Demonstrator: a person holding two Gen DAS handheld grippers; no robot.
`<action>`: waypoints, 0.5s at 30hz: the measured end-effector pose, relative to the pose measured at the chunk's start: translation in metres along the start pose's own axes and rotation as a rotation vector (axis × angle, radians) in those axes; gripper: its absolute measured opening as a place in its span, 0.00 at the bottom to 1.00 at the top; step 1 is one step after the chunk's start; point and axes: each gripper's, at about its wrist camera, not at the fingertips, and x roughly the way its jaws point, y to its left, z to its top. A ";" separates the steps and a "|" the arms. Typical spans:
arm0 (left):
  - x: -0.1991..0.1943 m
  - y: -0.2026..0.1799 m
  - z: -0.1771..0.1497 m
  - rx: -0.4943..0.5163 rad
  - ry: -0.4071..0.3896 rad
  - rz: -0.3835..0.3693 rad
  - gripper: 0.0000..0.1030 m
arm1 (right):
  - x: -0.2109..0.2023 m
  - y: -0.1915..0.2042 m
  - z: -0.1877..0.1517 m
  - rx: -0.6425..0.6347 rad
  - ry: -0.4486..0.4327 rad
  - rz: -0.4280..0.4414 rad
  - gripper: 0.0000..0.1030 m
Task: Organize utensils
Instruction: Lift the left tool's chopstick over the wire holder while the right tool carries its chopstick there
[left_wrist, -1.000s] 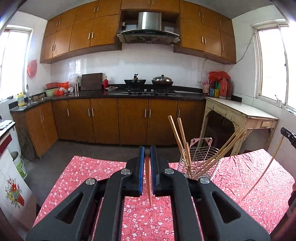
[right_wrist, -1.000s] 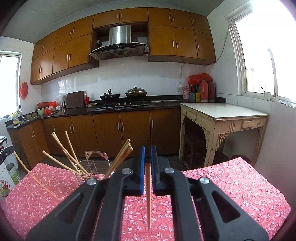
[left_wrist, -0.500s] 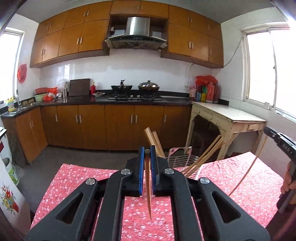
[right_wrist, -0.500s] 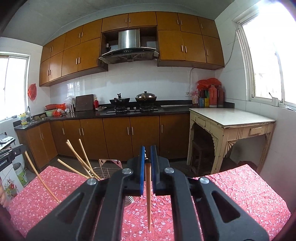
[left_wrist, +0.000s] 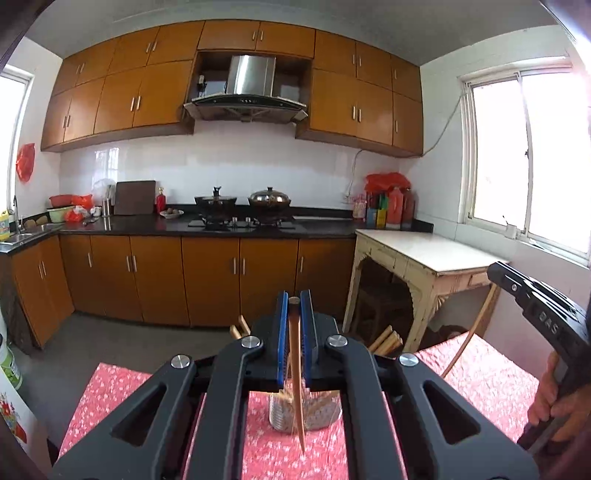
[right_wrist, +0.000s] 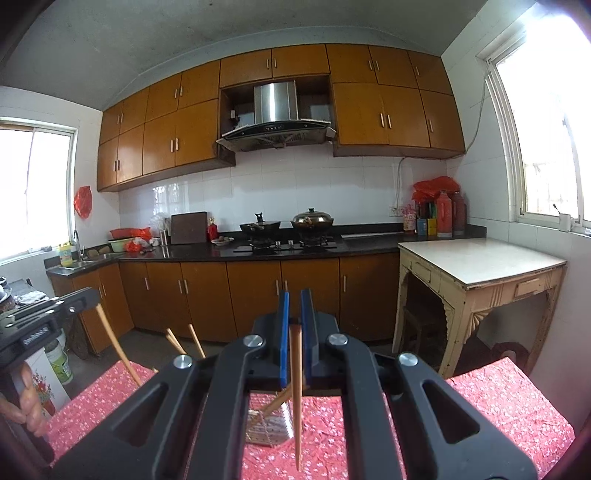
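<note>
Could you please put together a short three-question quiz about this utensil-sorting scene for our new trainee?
1. What does the left gripper hold?
2. True or false: the right gripper is empty.
3. What covers the table under the wire holder: A, a red floral cloth; B, bare wood; C, a white sheet?

Key
1. One wooden chopstick, hanging point down between shut jaws.
2. False: it is shut on a second chopstick.
3. A.
</note>
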 end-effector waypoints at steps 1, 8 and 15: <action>0.003 -0.001 0.006 -0.006 -0.010 0.006 0.06 | 0.002 0.003 0.005 -0.003 -0.006 0.004 0.07; 0.022 -0.010 0.036 -0.032 -0.092 0.045 0.06 | 0.030 0.025 0.031 -0.016 -0.036 0.021 0.07; 0.061 -0.012 0.037 -0.006 -0.114 0.082 0.06 | 0.081 0.041 0.040 0.007 -0.039 0.050 0.07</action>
